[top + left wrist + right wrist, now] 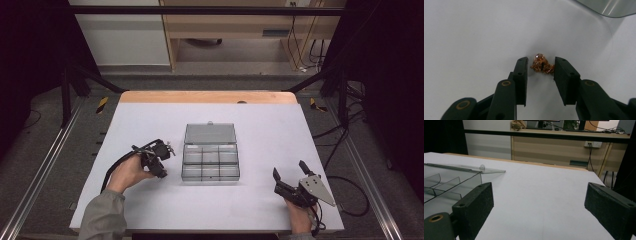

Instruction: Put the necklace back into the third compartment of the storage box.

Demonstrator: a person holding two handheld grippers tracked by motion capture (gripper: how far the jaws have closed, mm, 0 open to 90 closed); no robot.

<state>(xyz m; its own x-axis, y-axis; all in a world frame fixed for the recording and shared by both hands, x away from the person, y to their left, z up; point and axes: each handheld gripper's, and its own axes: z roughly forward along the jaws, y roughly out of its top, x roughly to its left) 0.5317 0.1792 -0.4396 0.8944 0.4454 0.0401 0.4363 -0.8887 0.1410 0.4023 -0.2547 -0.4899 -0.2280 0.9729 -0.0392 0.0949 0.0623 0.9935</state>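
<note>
A small clump of copper-coloured shavings (541, 67) lies on the white table (265, 130) between the jaws of my left gripper (541, 61). The jaws stand a little apart around it, with a gap on the left side, so the gripper is open. In the high view my left gripper (160, 169) points down just left of a clear compartment box (210, 162) whose lid (210, 134) lies open at the back. My right gripper (289, 169) rests at the front right, open wide with nothing between its jaws (540, 187).
The box's dividers (446, 182) show at the left of the right gripper view, and one clear corner (609, 7) at the top right of the left gripper view. Beyond the table's wooden far edge (207, 96) are a black frame and cables.
</note>
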